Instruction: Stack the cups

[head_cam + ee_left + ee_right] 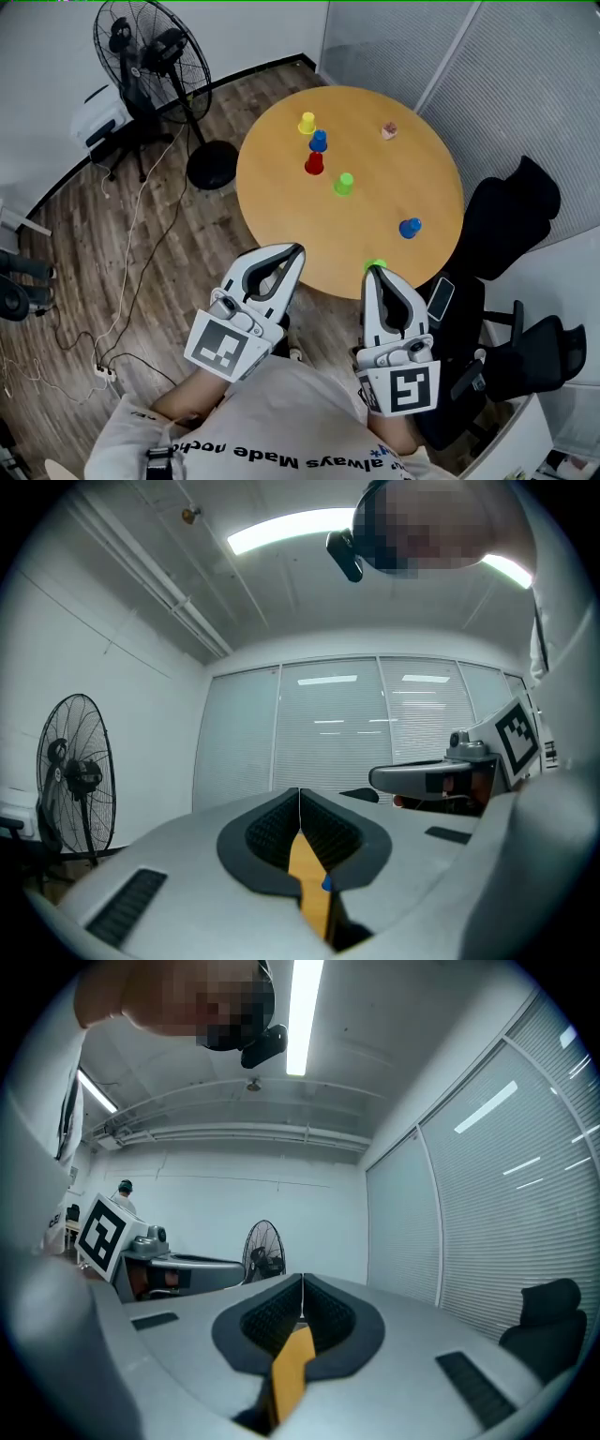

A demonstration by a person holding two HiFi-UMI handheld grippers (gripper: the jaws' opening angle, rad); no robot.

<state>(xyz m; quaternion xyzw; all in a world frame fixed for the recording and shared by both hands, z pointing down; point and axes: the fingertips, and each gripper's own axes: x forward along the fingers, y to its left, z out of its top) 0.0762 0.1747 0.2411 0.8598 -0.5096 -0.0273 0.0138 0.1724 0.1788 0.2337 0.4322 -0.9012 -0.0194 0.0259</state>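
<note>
Looking down through the head view, I see the round table (281, 202) filling the middle of the frame, on a plank floor. The fan (150, 52) stands at the upper left, off the table, its base close to the table's left edge. A dark chair (511, 220) sits against the table's right edge.

Both grippers are in the lower half of the frame, pointing up toward the table. The left gripper (298, 249) has its tip over the table's near edge. Its own view shows the jaws pressed together with nothing between them. The right gripper (372, 270) is just right of it, also at the near edge. Its jaws are also closed tight and empty in its own view.

The cups all stand apart on the table, none stacked. The yellow cup (307, 123) is at the upper middle, with a blue cup (319, 141) just beside it, lower right. The red cup (314, 163) is just below those, and the green cup (344, 184) is near it, lower right. A pink cup (388, 130) sits alone toward the upper right. A second blue cup (410, 228) sits near the right edge, well apart from the cluster. A green bit (376, 264) shows at the right gripper's tip, mostly hidden, and I cannot tell what it is.
</note>
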